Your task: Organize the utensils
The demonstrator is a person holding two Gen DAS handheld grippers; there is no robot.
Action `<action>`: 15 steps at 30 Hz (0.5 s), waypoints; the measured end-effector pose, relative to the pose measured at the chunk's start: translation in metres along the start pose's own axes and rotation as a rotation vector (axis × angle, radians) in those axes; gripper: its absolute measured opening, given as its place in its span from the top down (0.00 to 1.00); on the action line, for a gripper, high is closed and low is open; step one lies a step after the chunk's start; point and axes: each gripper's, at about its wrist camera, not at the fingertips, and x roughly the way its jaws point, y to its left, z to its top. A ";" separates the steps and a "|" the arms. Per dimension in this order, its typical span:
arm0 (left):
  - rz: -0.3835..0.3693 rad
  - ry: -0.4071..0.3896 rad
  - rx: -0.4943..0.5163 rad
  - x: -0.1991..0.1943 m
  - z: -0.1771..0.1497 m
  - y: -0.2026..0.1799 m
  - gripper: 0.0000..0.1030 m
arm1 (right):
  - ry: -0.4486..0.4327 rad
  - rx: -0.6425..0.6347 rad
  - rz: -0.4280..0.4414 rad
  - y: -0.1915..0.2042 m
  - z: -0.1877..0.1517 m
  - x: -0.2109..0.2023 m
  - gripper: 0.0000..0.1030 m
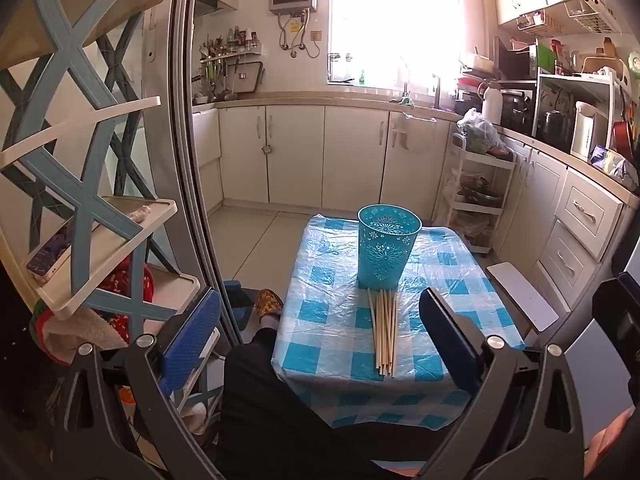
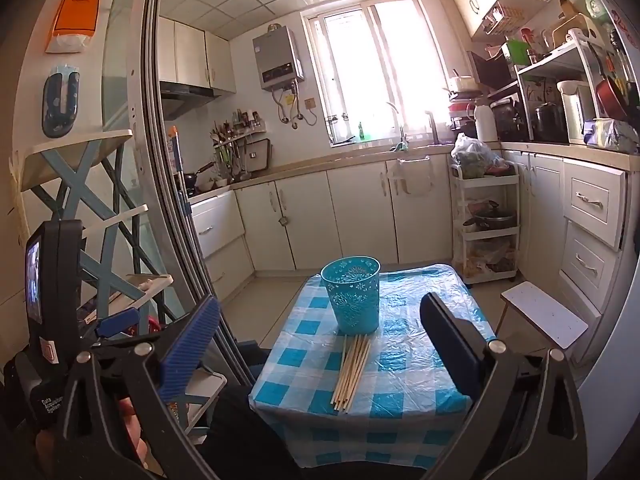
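Pale wooden chopsticks [image 1: 384, 330] lie bundled against the perforated teal plastic bin [image 1: 387, 246]; both grippers' fingers [image 2: 190, 346] gape wide, empty. Grabbing carelessly could scatter them.

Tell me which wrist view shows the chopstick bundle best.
The left wrist view: the chopsticks lie near centre, seen from higher up, their full length visible in front of the teal basket. The right wrist view shows them lower, more foreshortened, angled.

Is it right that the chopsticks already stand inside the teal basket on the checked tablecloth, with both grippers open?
Not quite. The chopsticks lie flat on the checked tablecloth in front of the teal basket, not inside it, as the left wrist view shows. Both grippers are indeed open.
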 end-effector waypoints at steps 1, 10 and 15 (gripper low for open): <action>0.000 0.000 0.000 0.000 0.000 -0.001 0.07 | 0.000 -0.001 0.000 0.000 0.000 0.000 0.06; 0.002 -0.002 0.002 0.000 -0.002 -0.003 0.07 | 0.005 -0.001 0.001 -0.006 -0.003 -0.001 0.06; 0.003 -0.001 0.001 0.001 -0.003 -0.004 0.07 | 0.002 0.001 0.004 0.000 0.000 -0.001 0.06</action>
